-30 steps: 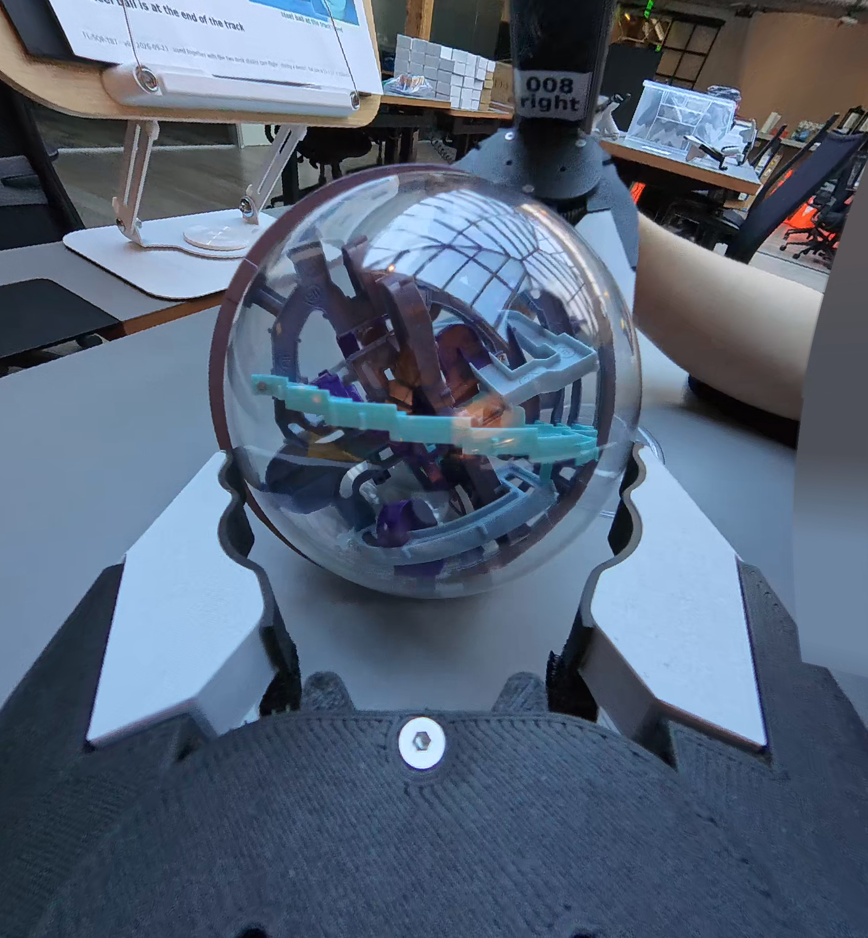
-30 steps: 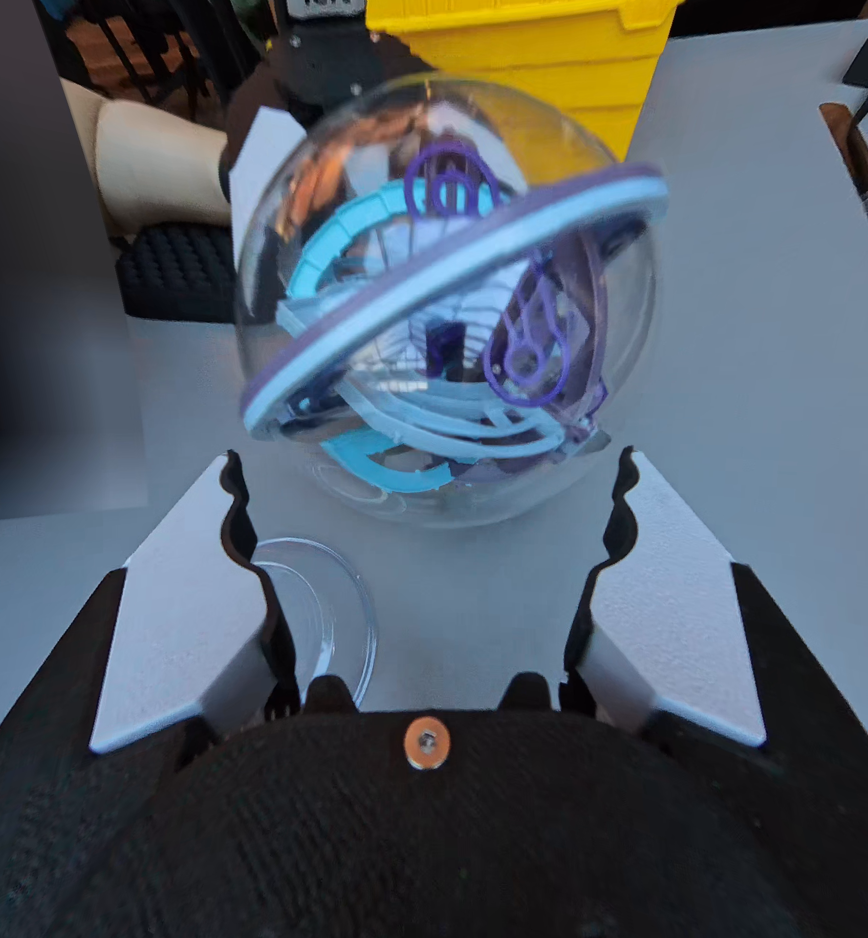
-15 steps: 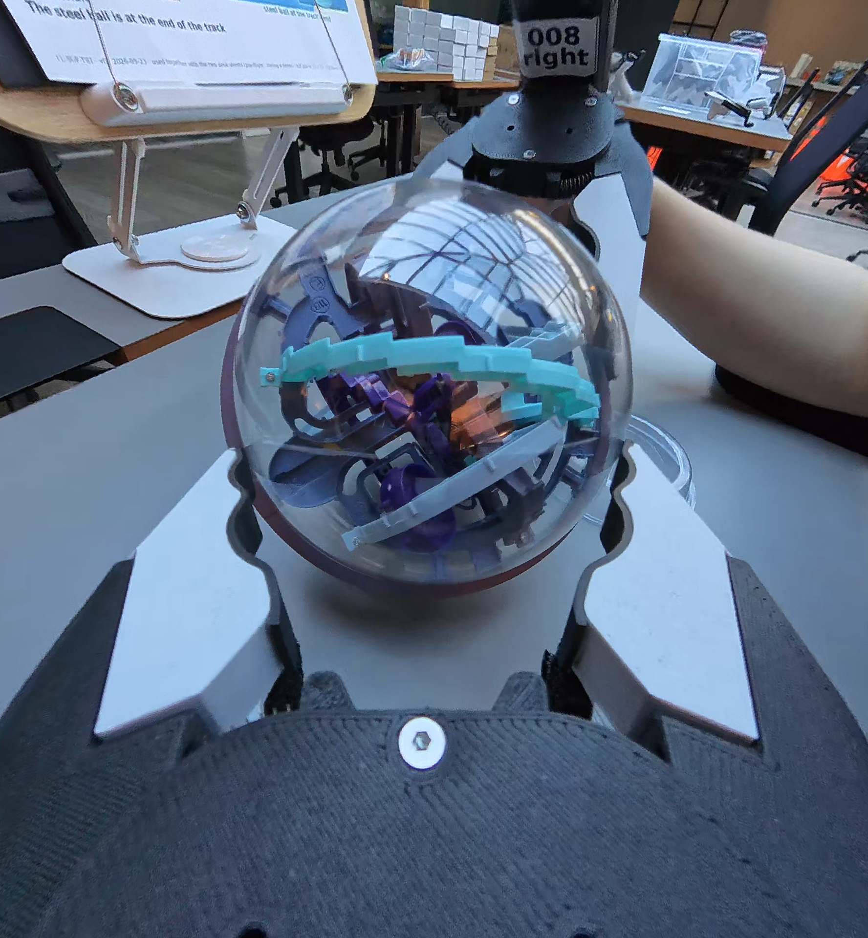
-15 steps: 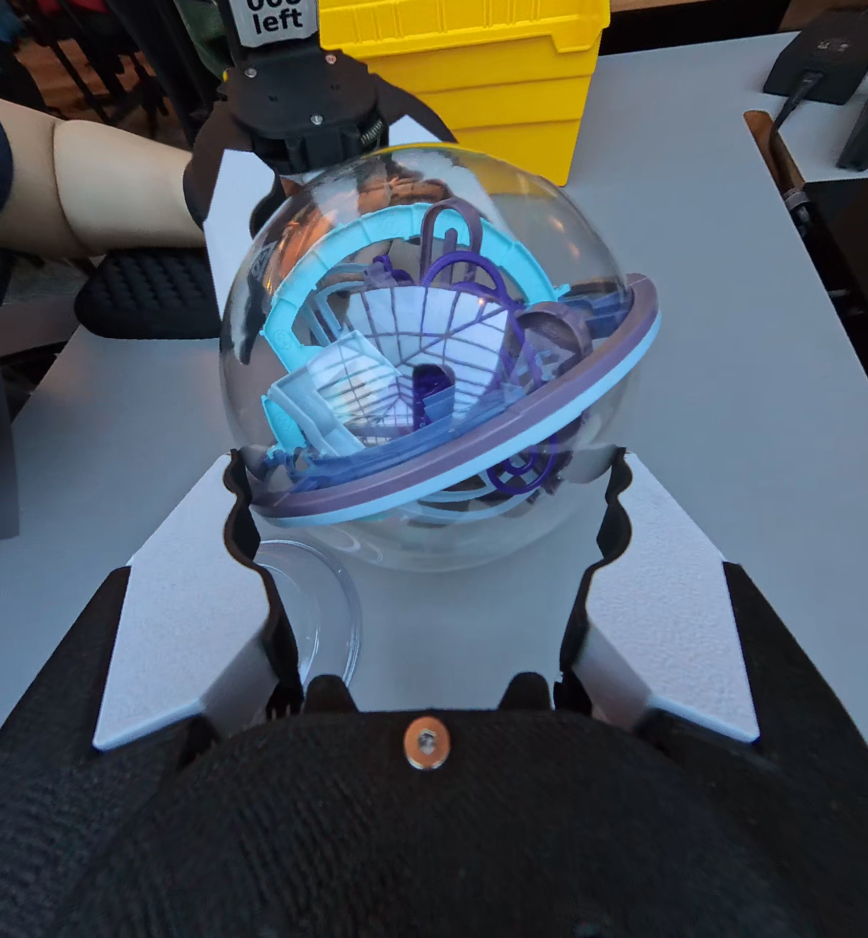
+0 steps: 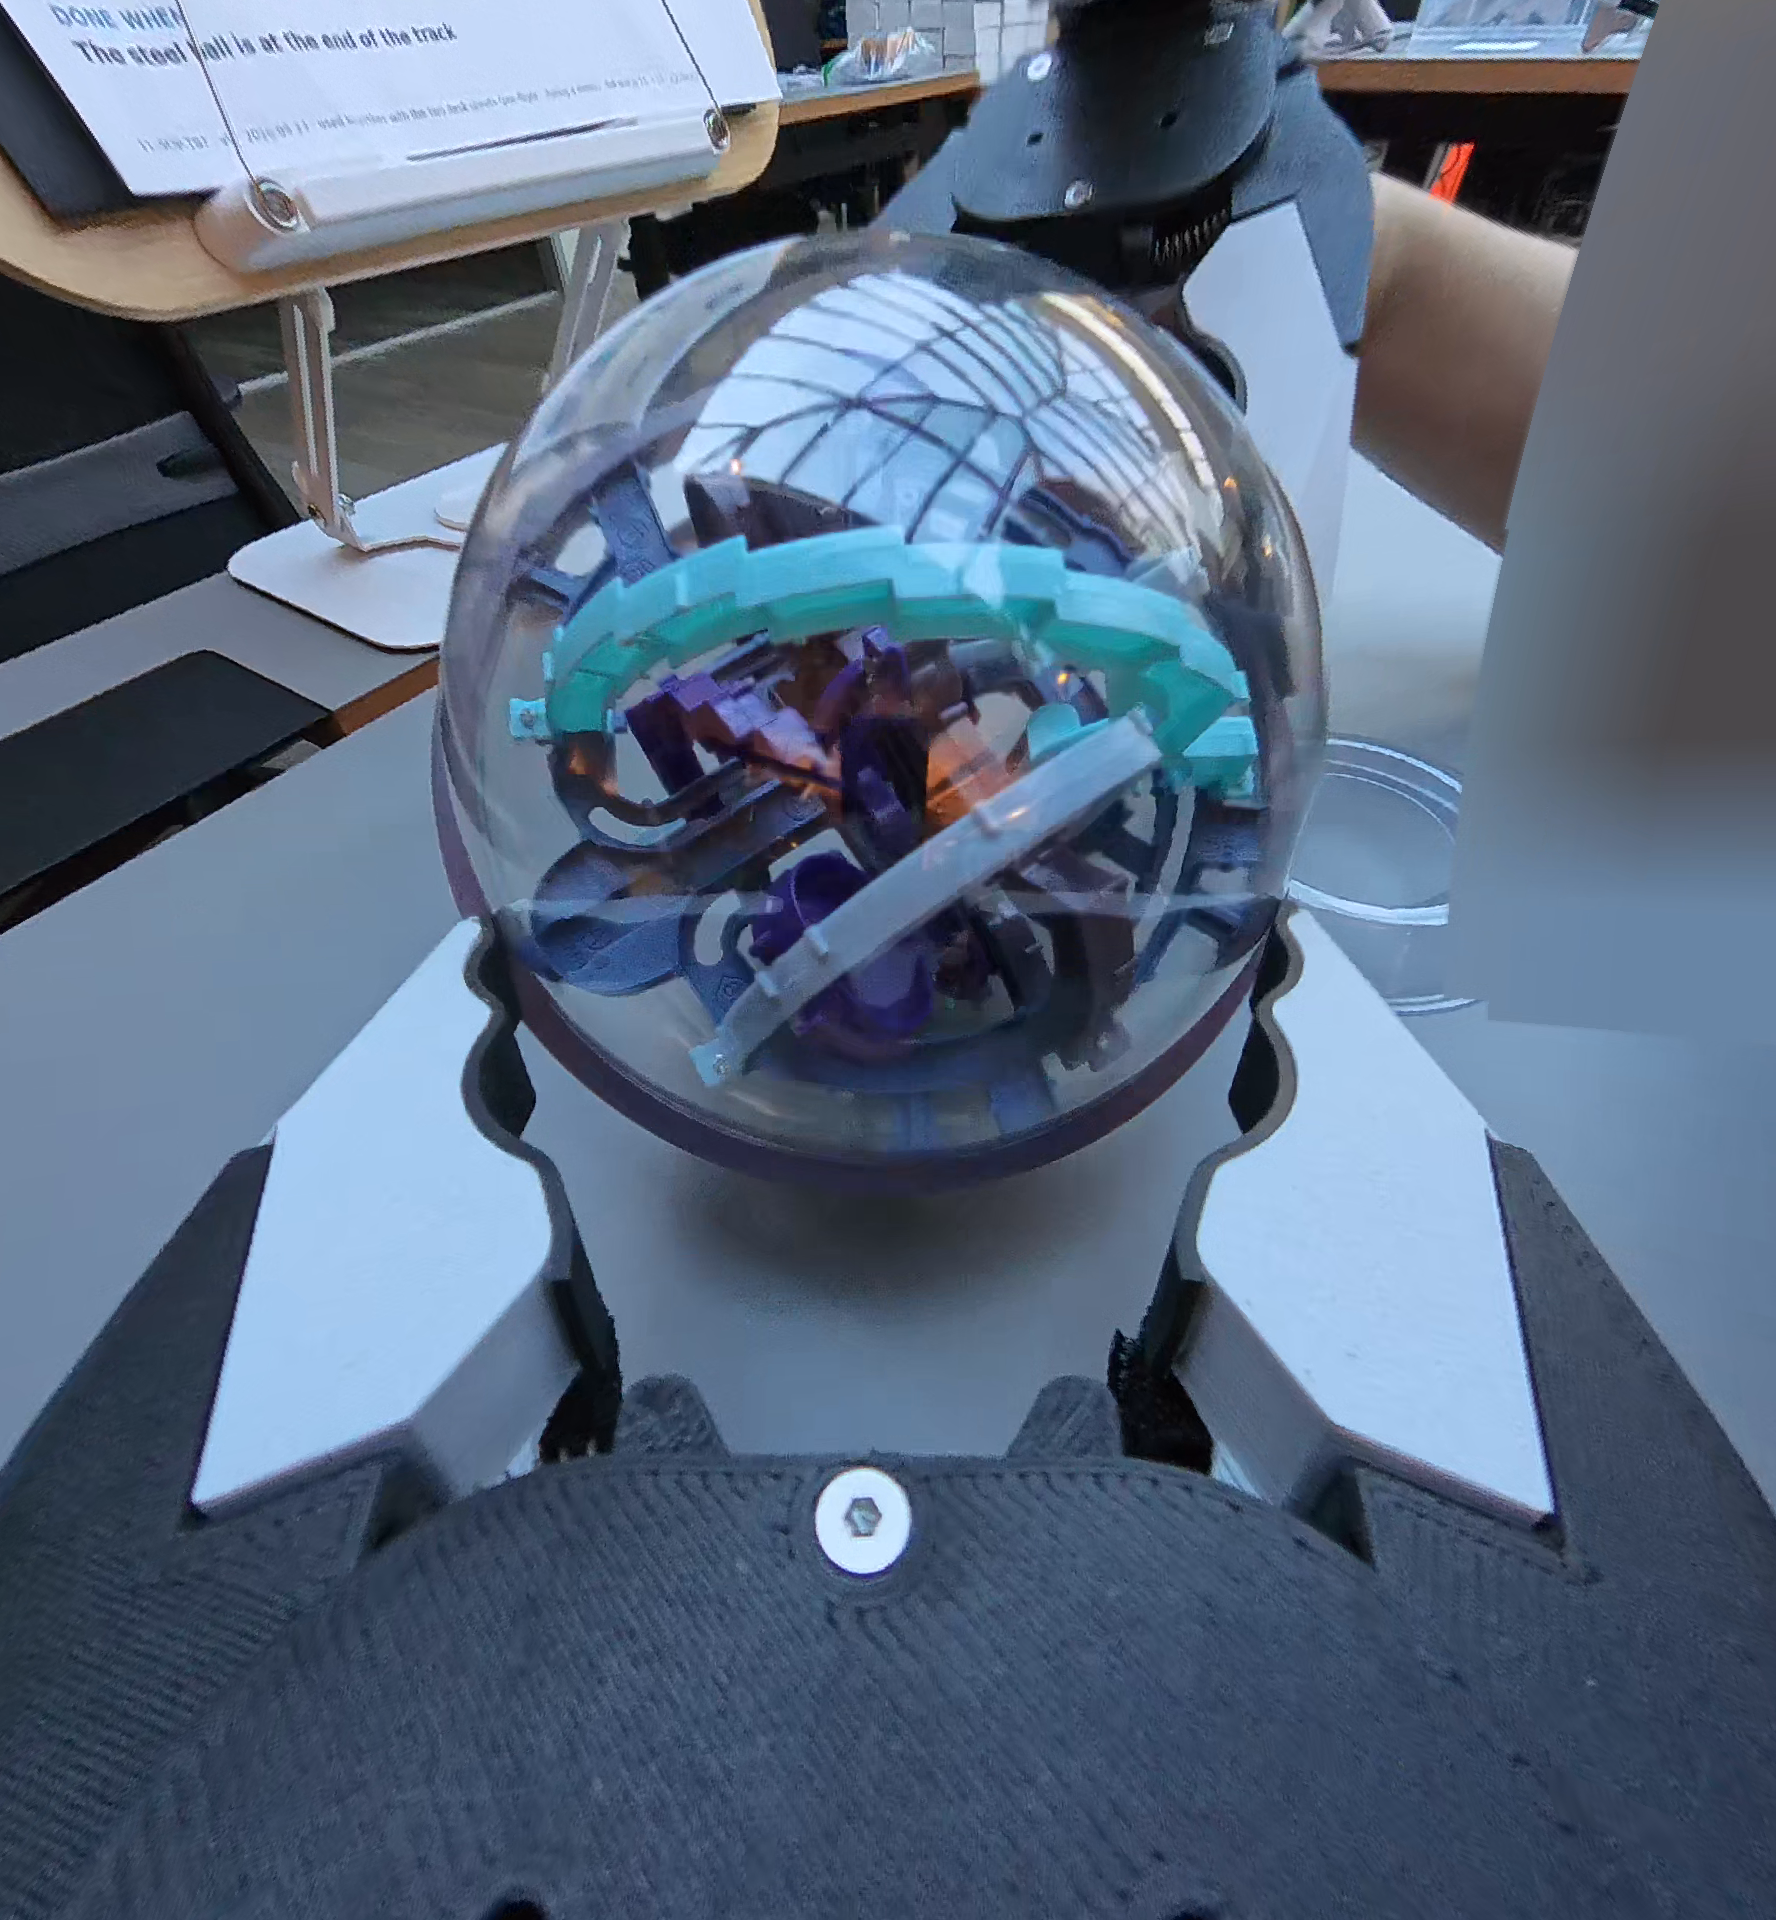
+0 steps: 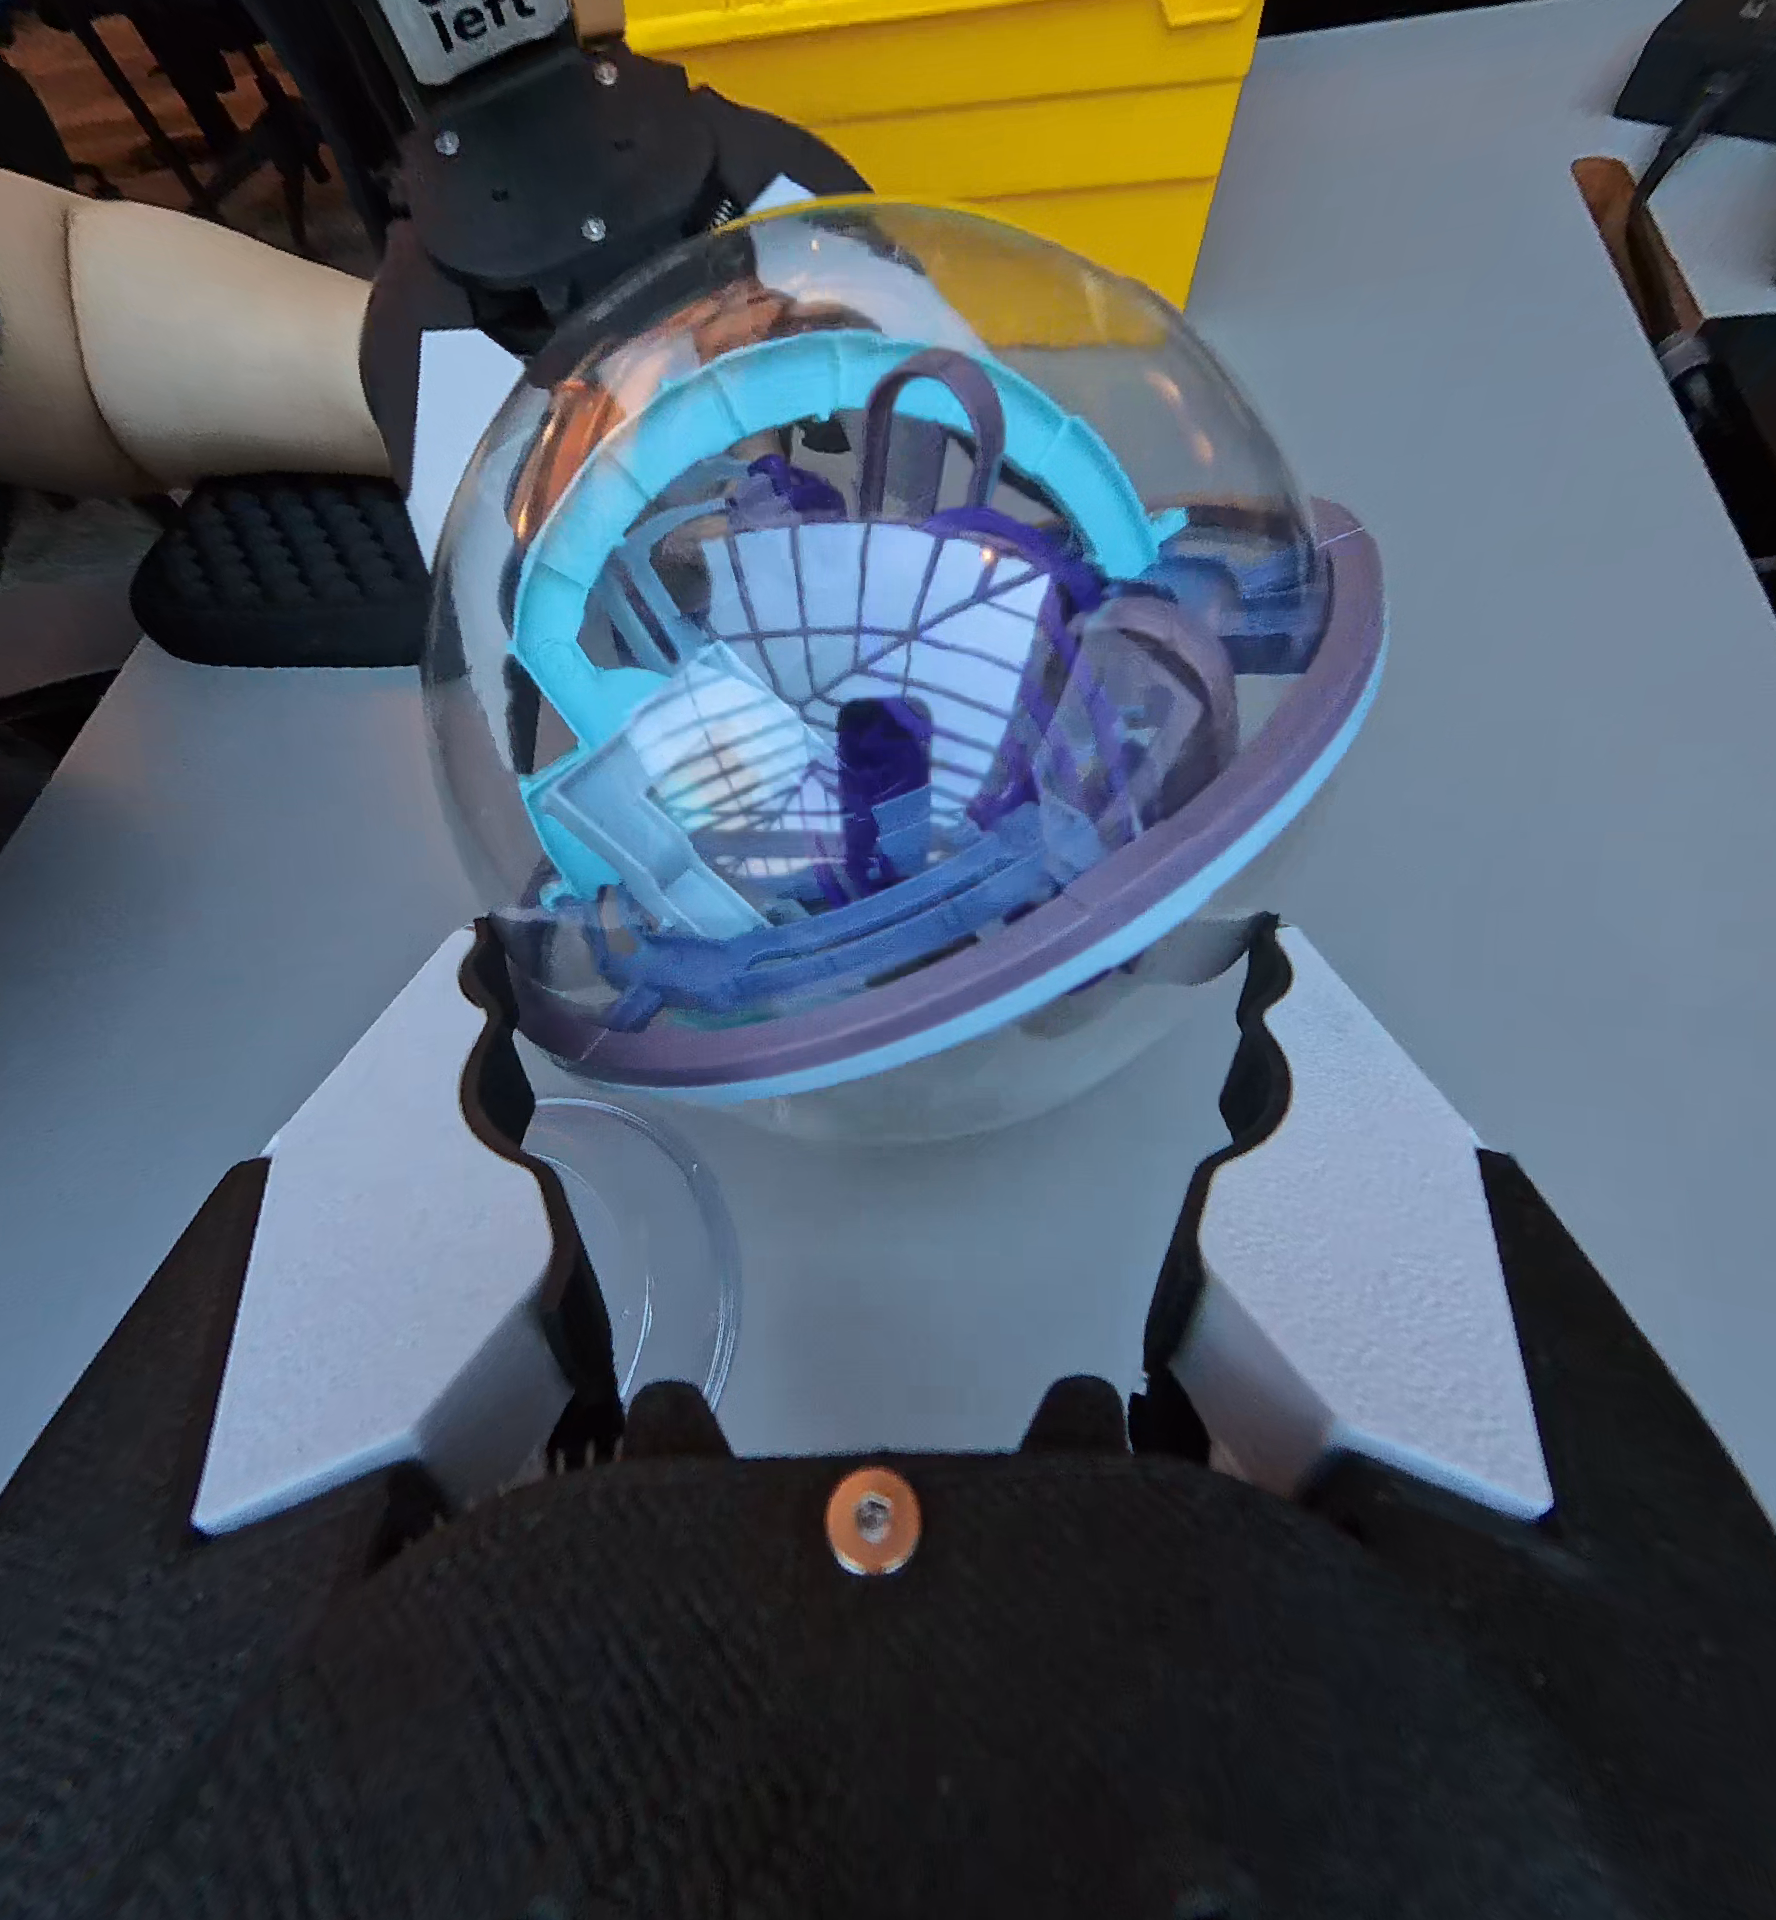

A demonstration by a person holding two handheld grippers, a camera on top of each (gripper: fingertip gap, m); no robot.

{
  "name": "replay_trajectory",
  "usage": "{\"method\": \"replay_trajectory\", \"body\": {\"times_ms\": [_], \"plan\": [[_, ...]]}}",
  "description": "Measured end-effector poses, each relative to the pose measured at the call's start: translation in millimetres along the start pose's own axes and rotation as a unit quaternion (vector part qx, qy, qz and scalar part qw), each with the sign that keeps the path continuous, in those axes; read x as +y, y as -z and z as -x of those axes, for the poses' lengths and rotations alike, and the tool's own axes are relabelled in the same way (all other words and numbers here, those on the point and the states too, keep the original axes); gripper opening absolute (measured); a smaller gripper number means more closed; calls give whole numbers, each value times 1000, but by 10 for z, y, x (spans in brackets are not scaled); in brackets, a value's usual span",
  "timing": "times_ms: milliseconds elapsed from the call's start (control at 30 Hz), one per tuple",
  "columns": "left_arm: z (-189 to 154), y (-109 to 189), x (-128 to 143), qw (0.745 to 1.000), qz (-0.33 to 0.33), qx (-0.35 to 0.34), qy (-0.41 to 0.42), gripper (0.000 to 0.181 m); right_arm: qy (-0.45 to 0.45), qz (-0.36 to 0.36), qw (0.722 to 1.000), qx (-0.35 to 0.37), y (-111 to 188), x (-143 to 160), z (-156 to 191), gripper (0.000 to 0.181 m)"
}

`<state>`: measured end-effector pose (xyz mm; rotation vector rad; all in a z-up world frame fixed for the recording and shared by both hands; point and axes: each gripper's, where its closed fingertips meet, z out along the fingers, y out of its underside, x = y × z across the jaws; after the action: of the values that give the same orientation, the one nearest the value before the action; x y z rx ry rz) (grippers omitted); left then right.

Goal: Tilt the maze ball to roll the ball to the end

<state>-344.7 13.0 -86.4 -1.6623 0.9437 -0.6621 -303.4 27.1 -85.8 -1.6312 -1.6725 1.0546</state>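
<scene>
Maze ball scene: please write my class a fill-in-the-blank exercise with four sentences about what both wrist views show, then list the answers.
1. The maze ball has a clear shell shaped like a ____.
2. Behind the maze ball in the right wrist view stands a ____ bin.
3. The stepped, arched track near the top of the ball is coloured ____.
4. The maze ball sits between ____ hand-held grippers: the left hand-held gripper and the right hand-held gripper.

Answers: sphere; yellow; turquoise; two
</scene>
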Motion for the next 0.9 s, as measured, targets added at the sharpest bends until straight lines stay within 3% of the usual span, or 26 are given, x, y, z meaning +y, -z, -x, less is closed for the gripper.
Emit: {"method": "replay_trajectory", "body": {"times_ms": [367, 633, 900], "plan": [[34, 252, -193, 999, -49, -17, -8, 134, -18, 12, 999, -41, -276, 147, 68, 134], [99, 290, -205, 998, -63, -16, 19, 126, 17, -55, 998, 21, -58, -82, -136, 143], [130, 264, -134, 999, -47, -22, 14, 133, 20, -23, 999, 11, -105, -45, -51, 133]]}}
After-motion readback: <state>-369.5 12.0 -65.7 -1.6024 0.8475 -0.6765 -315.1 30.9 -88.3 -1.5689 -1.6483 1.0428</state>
